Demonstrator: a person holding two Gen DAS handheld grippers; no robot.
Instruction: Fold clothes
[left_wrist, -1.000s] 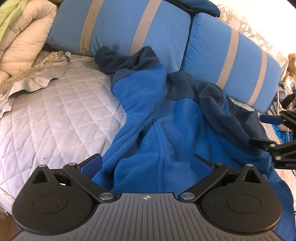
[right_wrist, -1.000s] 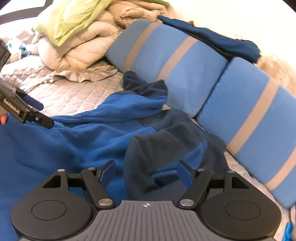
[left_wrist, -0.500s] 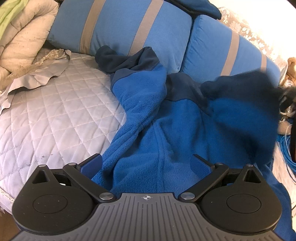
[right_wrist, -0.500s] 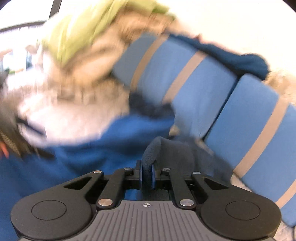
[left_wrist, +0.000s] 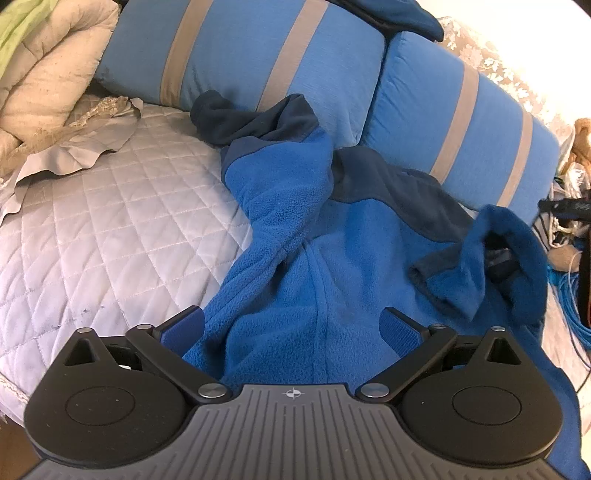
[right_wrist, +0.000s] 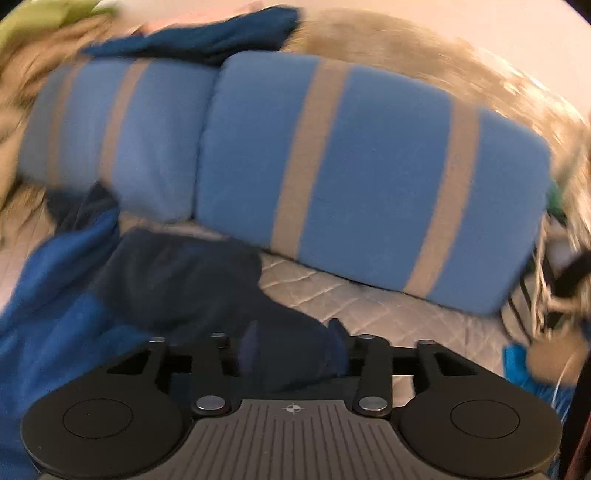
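Left wrist view: the fleece (left_wrist: 332, 258) lies rumpled on the bed (left_wrist: 110, 229), its dark collar toward the pillows (left_wrist: 258, 55) at 12 o'clock and one sleeve flopped over at 3 o'clock. The left gripper (left_wrist: 291, 328) hovers over the hem at 6 o'clock, fingers spread wide and grasping nothing. In the blurred right wrist view, the right gripper (right_wrist: 291, 354) is opening, dark fleece lying between its fingers (right_wrist: 247, 347), unpinched.
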